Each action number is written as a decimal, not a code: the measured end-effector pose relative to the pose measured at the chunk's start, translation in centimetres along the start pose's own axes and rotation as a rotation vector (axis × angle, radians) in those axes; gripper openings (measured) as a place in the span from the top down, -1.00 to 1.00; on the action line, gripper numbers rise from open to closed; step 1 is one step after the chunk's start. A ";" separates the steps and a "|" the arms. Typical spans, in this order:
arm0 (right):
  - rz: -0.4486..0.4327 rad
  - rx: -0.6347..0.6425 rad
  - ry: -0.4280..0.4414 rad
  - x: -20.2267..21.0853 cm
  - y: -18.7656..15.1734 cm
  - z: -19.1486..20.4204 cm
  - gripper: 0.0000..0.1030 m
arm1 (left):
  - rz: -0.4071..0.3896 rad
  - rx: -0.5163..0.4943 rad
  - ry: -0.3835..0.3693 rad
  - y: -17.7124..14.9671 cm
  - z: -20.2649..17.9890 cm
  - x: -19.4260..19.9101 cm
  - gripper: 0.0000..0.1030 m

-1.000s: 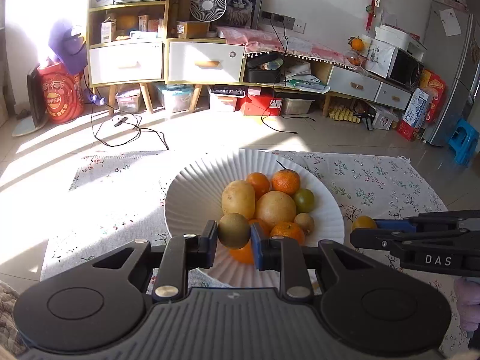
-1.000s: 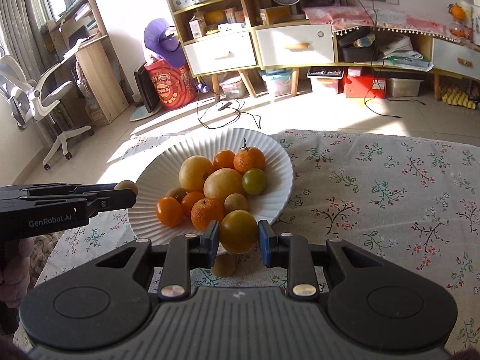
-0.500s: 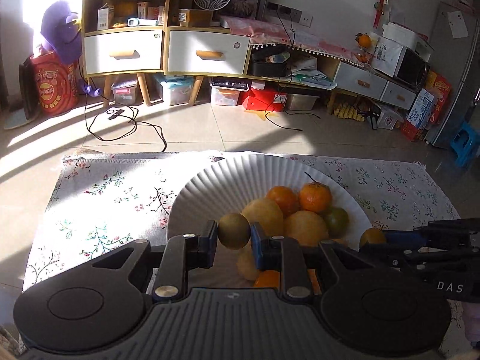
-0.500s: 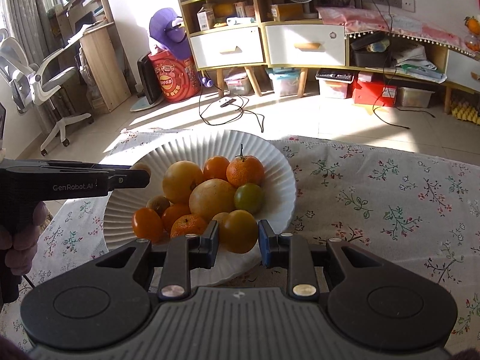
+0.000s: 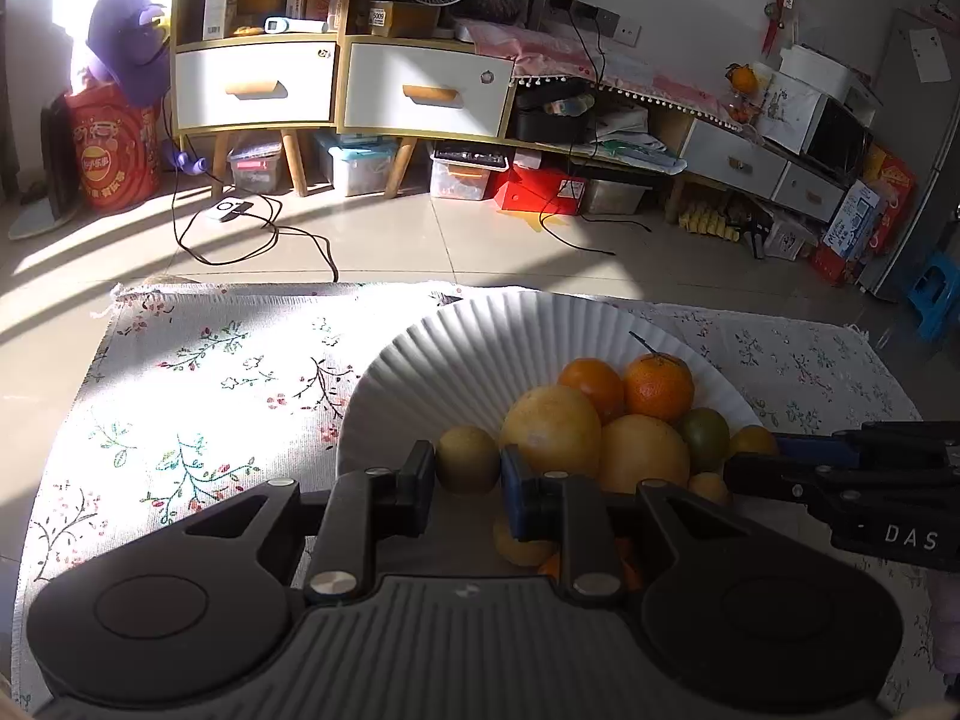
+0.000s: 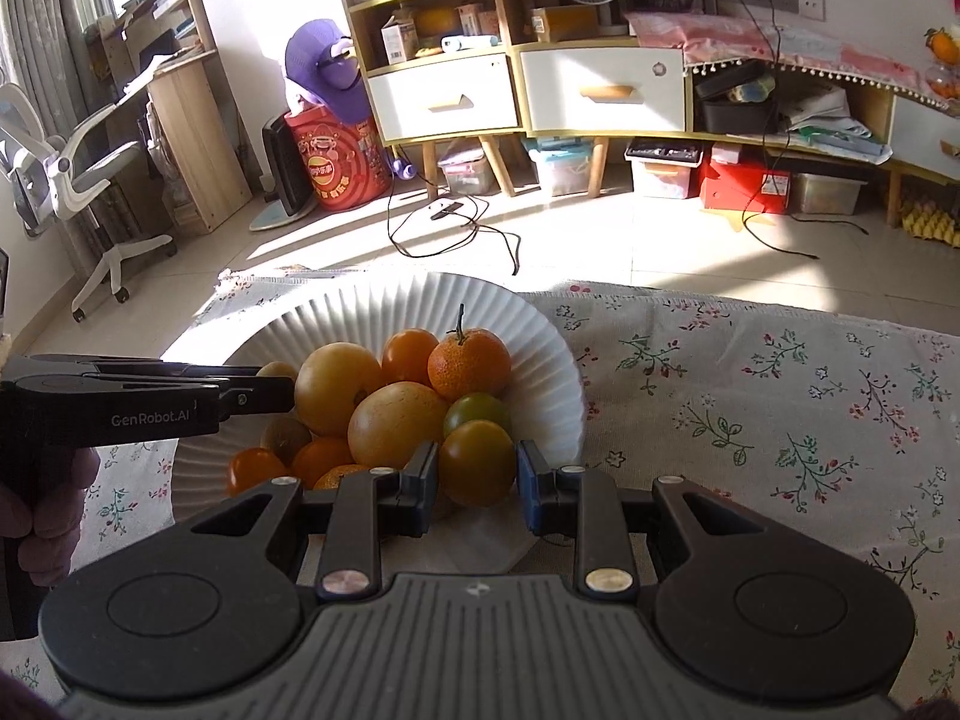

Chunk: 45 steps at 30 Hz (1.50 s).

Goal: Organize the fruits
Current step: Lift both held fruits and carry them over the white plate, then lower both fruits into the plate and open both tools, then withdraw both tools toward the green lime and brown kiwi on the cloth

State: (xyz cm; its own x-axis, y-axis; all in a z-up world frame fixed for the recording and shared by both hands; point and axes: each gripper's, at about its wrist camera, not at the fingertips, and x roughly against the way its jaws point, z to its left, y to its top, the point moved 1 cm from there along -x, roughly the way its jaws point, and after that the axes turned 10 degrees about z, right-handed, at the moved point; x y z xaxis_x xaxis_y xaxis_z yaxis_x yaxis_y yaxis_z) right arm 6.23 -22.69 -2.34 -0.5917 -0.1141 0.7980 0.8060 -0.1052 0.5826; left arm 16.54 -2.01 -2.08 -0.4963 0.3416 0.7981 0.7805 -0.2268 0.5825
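Note:
A white fluted paper plate (image 5: 480, 354) (image 6: 420, 312) on a floral tablecloth holds several oranges, yellow fruits and a green one. My left gripper (image 5: 468, 468) is shut on a small brown-green kiwi (image 5: 467, 459) and holds it over the plate's left side, next to a large yellow fruit (image 5: 552, 429). My right gripper (image 6: 477, 468) is shut on a green-orange tangerine (image 6: 477, 461) over the plate's near right rim. Each gripper shows side-on in the other's view: the right one (image 5: 744, 462), the left one (image 6: 270, 381).
The floral tablecloth (image 6: 750, 408) stretches to the right of the plate and to its left (image 5: 198, 384). Its far edge drops to a tiled floor with cables (image 5: 258, 240). Cabinets and storage boxes stand along the far wall.
Both grippers have moved forward with their fruits, from the plate's edges to above the plate. The pile of fruit has not moved.

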 end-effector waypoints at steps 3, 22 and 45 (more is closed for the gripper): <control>-0.001 -0.003 -0.003 -0.1 0.1 -0.1 0.51 | -0.002 -0.008 -0.009 0.0 0.1 0.0 0.76; -0.002 -0.076 0.016 1.5 0.3 -0.7 0.02 | -0.029 -0.069 0.040 -0.5 -0.8 1.1 -0.03; -0.037 -0.116 -0.036 6.4 -2.7 1.0 -0.91 | 0.050 -0.104 0.203 -5.9 -2.1 6.7 -0.84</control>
State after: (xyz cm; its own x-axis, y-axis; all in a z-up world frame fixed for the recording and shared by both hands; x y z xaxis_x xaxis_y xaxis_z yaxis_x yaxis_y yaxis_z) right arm 0.26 -22.12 1.31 -0.6181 -0.0728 0.7828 0.7751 -0.2227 0.5913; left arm 7.84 -0.33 0.18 -0.5326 0.1396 0.8348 0.7678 -0.3353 0.5460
